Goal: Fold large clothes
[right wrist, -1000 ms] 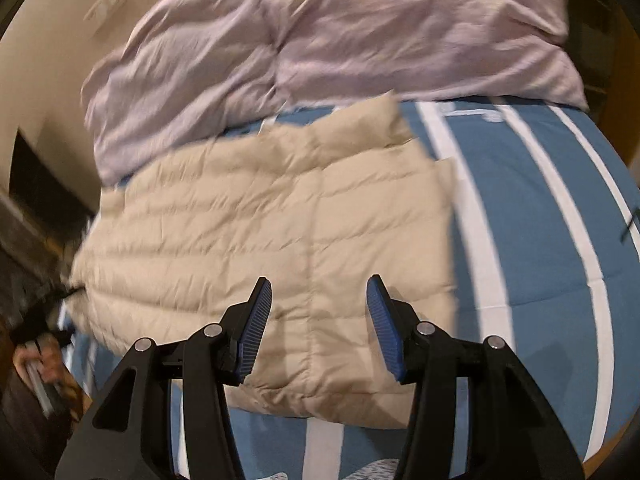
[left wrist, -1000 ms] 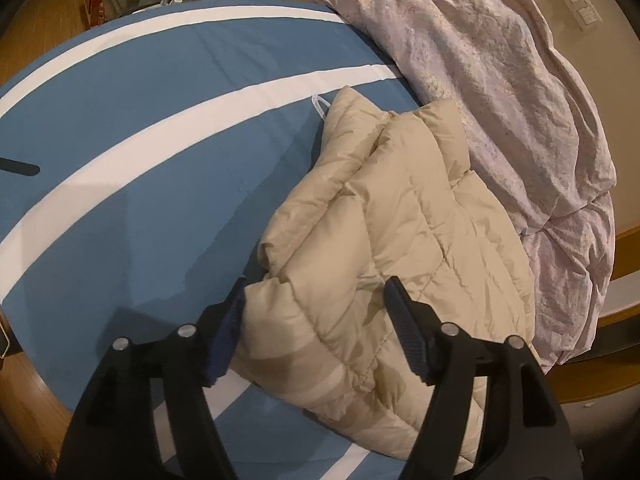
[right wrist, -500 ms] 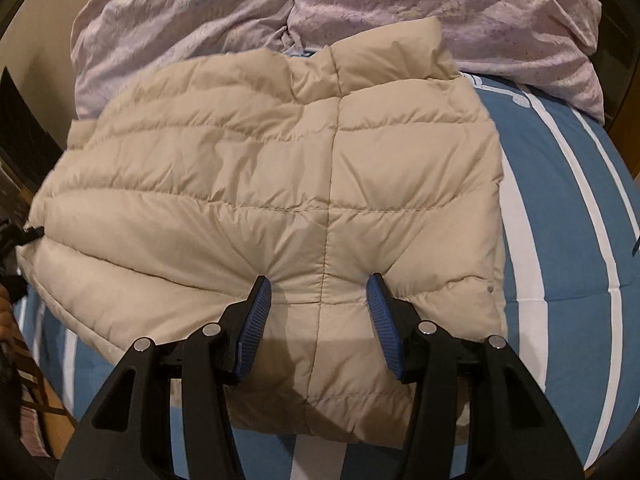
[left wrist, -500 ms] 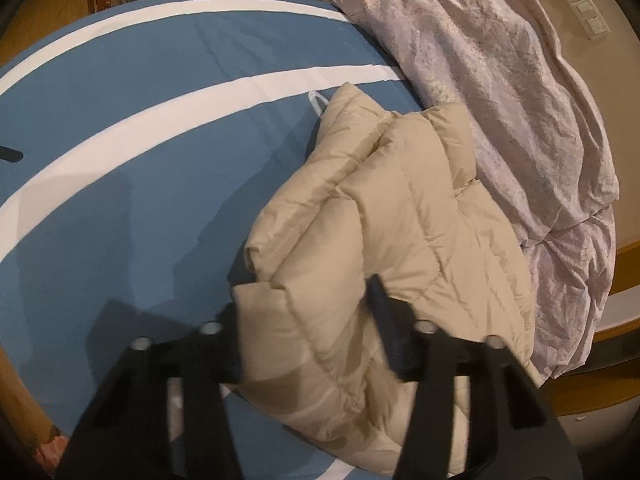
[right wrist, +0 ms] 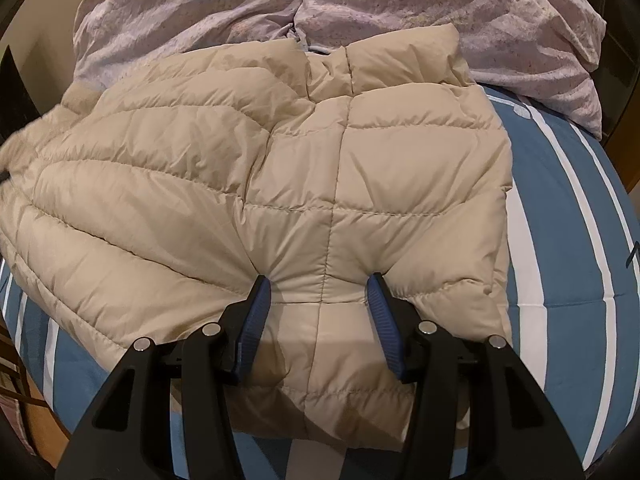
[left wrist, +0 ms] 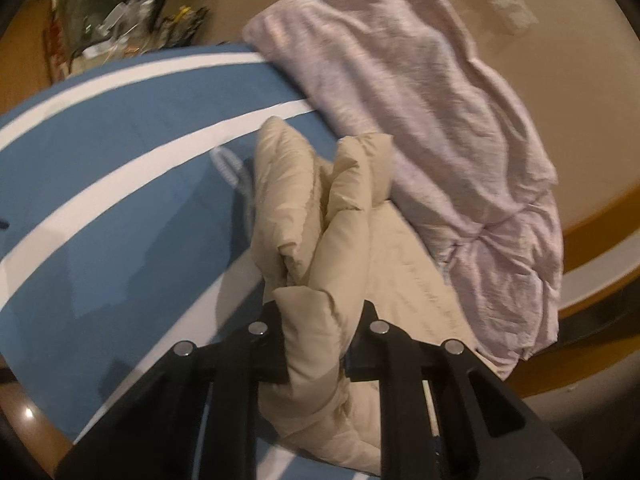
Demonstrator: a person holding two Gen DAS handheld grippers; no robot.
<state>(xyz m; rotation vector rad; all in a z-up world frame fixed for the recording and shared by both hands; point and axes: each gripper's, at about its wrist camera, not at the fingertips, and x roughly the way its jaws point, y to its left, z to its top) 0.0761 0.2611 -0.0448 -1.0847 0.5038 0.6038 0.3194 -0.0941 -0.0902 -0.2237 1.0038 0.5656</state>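
Beige quilting fills our near view on both sides. Our left gripper (left wrist: 316,340) has clenched on a thick bunch of the jacket (left wrist: 320,240); a second ago its jaws stood wide around that edge, so the grab is now made and we judge a lift-and-fold can follow. Our right gripper (right wrist: 318,312) stays spread, its fingertips (right wrist: 260,296) pressing into the padding and puckering it without gripping, having come down from a hover above the jacket (right wrist: 280,184). That reads to us as pinning the body while the left side carries its edge over.

Farther out, the jacket lies on the blue striped bed (left wrist: 120,184), its far end at 12 o'clock in the right view touching the lilac duvet (right wrist: 400,4). Open sheet runs toward 9 and 10 o'clock in the left view, roomy for swinging fabric. At 2 o'clock the duvet (left wrist: 460,140) crowds the jacket, and the bed's edge falls away near 7 o'clock.
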